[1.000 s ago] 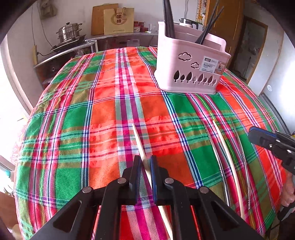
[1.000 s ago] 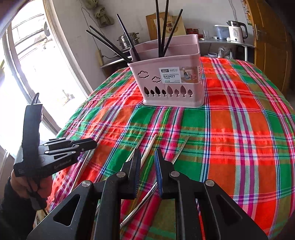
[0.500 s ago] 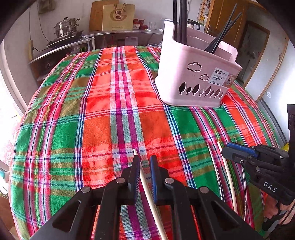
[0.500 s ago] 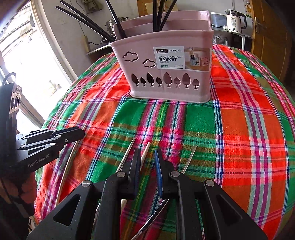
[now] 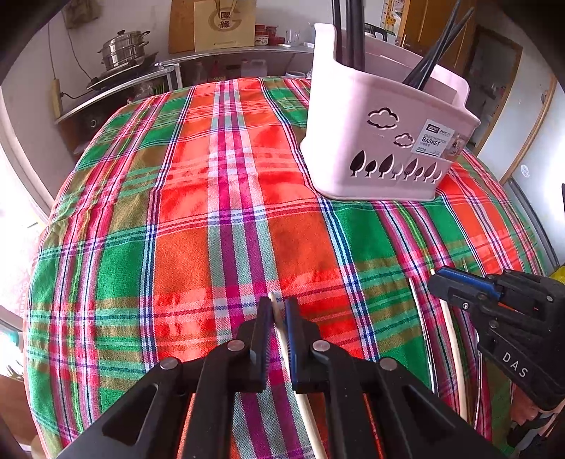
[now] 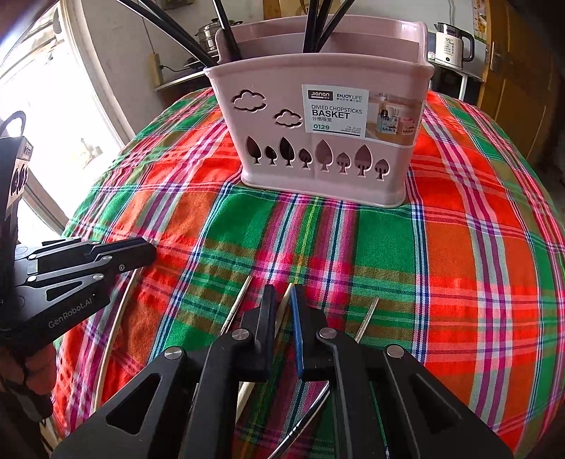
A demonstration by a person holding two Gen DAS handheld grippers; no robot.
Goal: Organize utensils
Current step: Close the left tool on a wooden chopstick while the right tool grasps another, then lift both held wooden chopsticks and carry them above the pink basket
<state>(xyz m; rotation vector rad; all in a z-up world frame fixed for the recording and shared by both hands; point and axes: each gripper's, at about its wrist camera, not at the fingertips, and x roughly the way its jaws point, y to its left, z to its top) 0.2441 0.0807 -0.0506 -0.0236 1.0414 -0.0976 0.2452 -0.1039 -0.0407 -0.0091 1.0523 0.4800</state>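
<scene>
Cream-coloured, a slim chopstick (image 5: 282, 332) lies between the narrowed jaws of the left claw (image 5: 277, 319), low in the frame centre; whether they pinch it I cannot tell. The right claw (image 6: 282, 310), also narrow, straddles another pale chopstick (image 6: 285, 307) on the plaid-clothed table (image 6: 476, 247). Up top stands the pink plastic chopstick basket (image 6: 325, 141), holding black chopsticks (image 6: 317, 24).

basket (image 6: 328, 116) on tablecloth (image 6: 459, 247), chopsticks (image 6: 240, 307) before it, kettle (image 6: 452, 46) behind

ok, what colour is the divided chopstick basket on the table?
Pale pink plastic basket with cloud and tree cut-outs and a white label; the right wrist view shows it best.
</scene>
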